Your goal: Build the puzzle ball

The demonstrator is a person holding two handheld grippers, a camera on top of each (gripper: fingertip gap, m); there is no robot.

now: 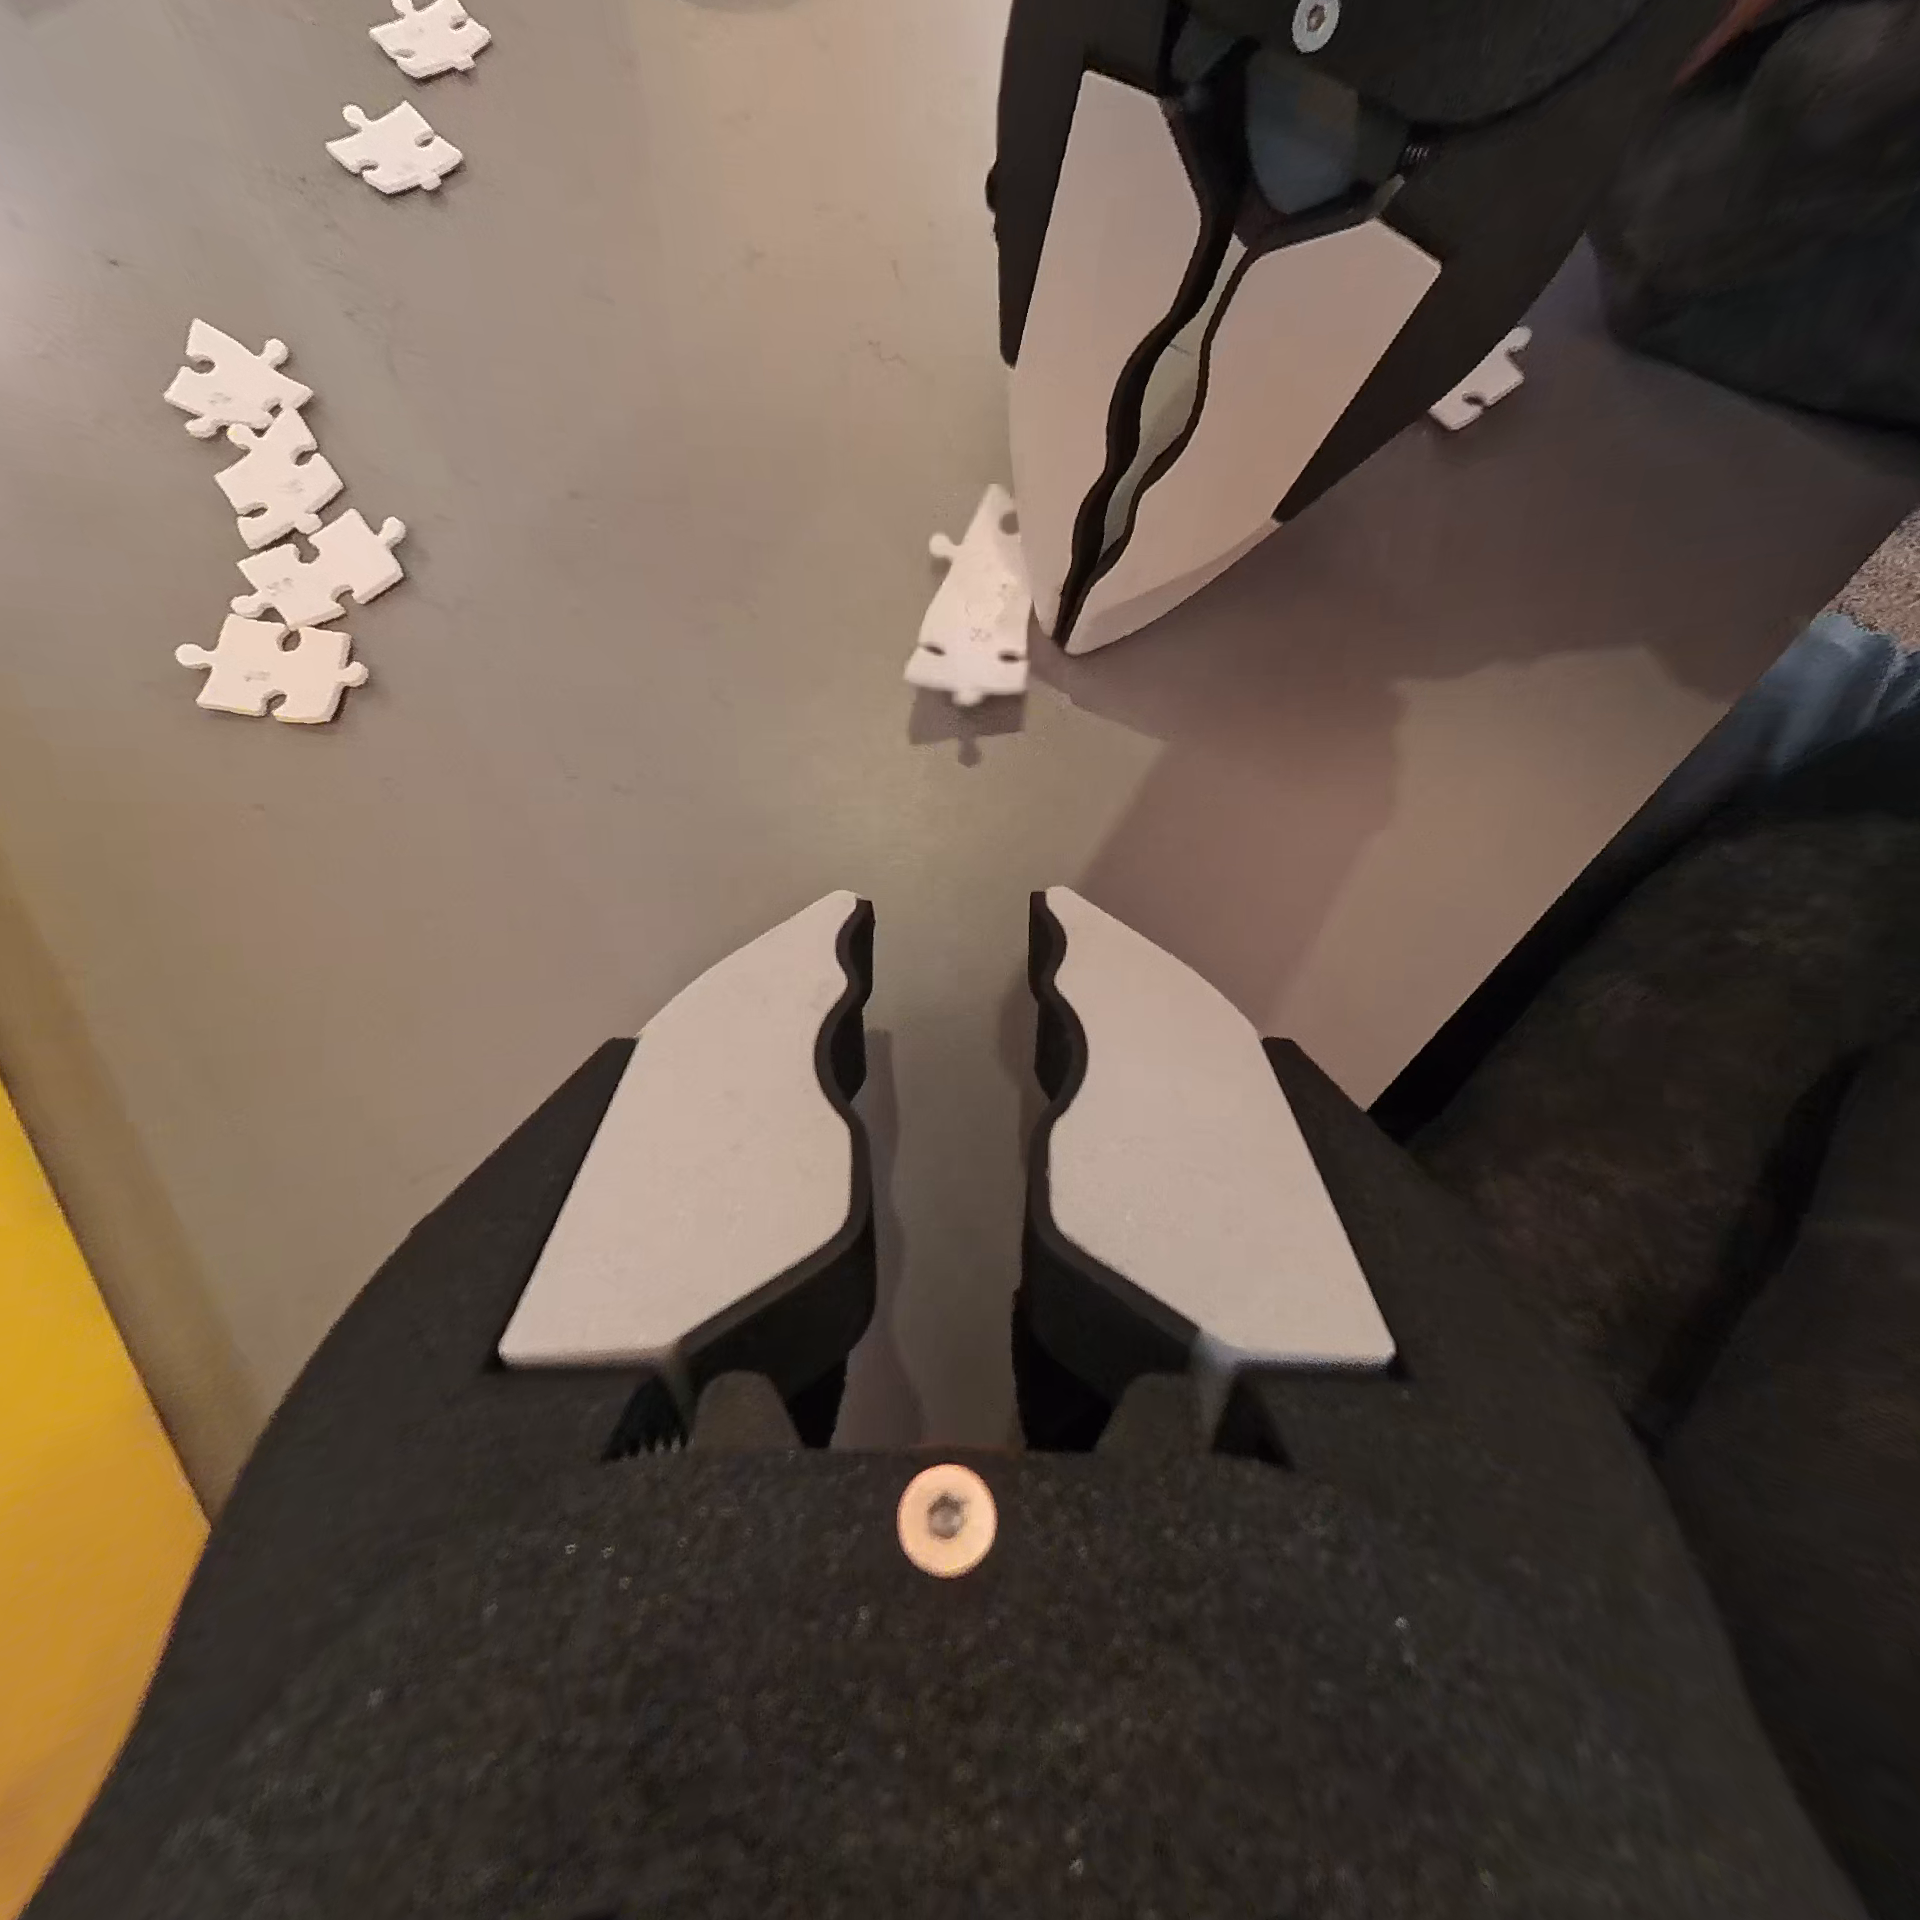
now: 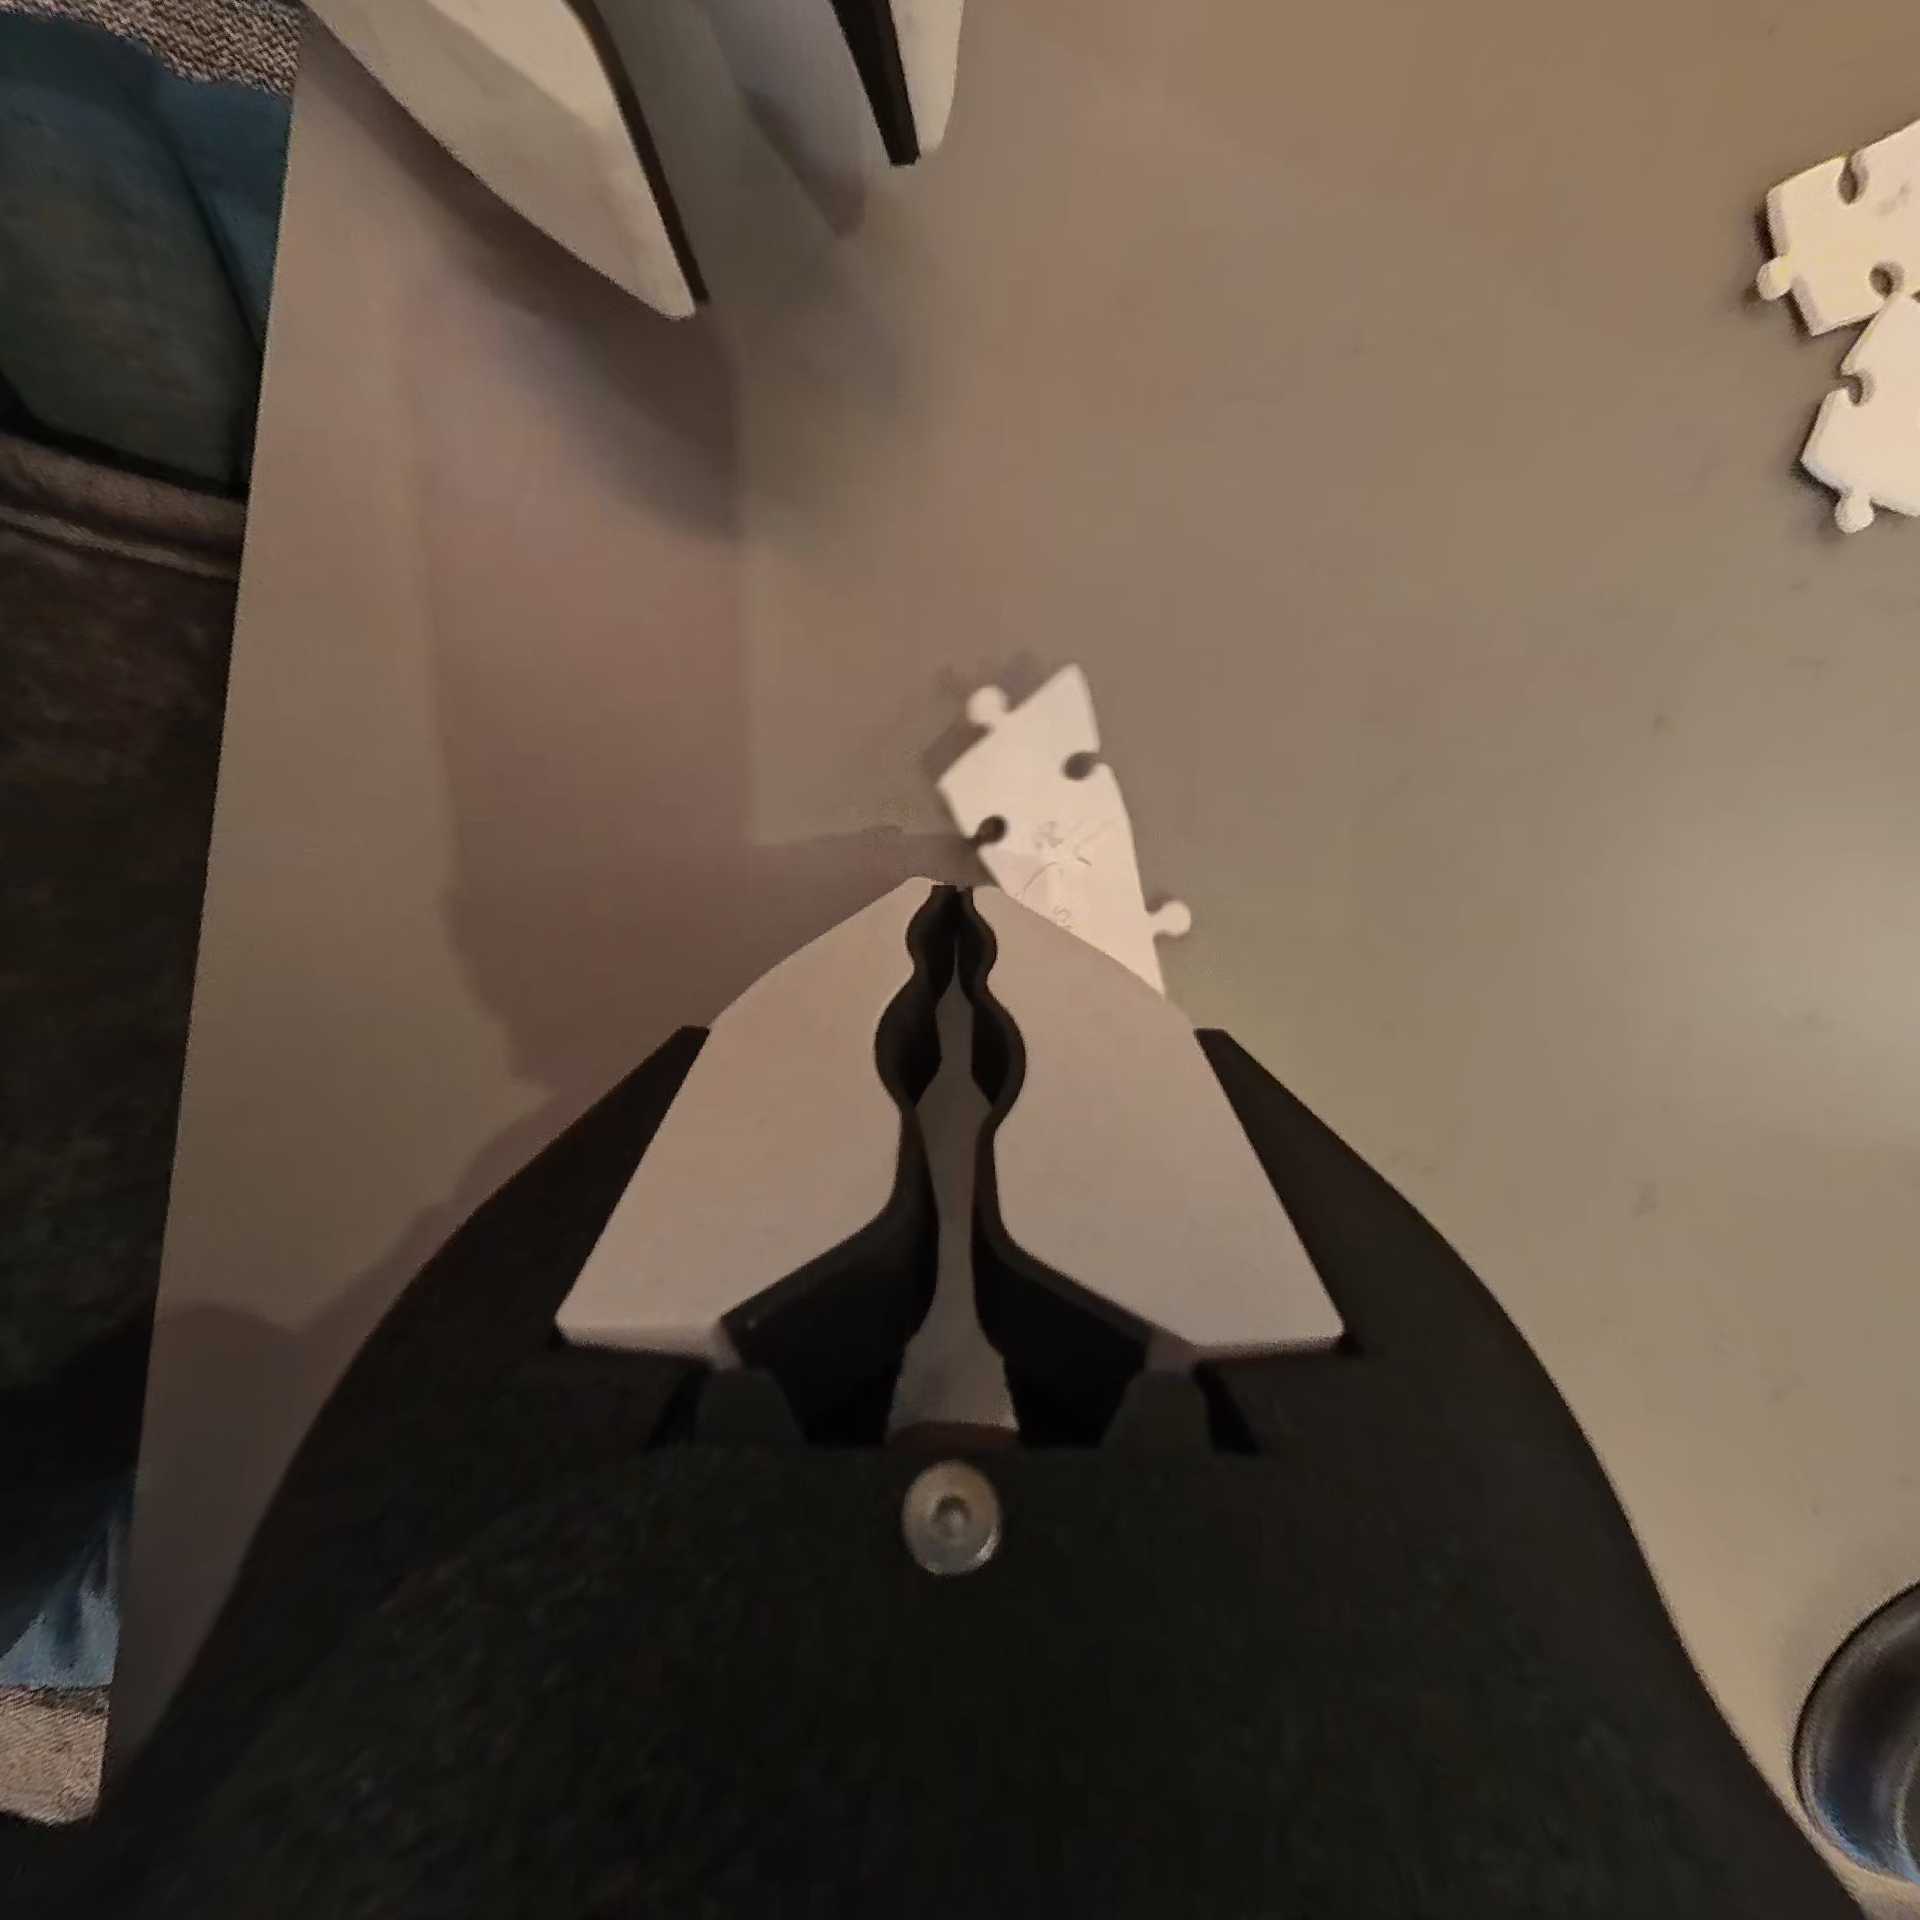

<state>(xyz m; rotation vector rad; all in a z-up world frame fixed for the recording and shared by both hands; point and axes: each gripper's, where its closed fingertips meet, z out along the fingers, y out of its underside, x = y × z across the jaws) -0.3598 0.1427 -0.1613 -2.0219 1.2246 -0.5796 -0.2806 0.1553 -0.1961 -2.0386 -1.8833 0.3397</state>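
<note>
Two hand-held grippers over grey desk [image 1: 623, 831]. Nearest in left wrist view: left hand-held gripper [image 1: 951, 914], fingers spread, empty, hovering above bare desk. Straight ahead of it, joined puzzle pieces [image 1: 971, 623], long axis pointing away, raised off desk judging by shadow. Right hand-held gripper [image 1: 1070, 623] nearer, touching strip's right edge, tips pressed together; whether it pinches strip, cannot tell. Right wrist view: strip [image 2: 1049, 810] emerges beside right tips [image 2: 954, 894], slanting forward-right. Farther left: loose piece cluster [image 1: 275, 530], seen whole only in left view. Dark round object [image 2: 1870, 1704] only in right view.
</note>
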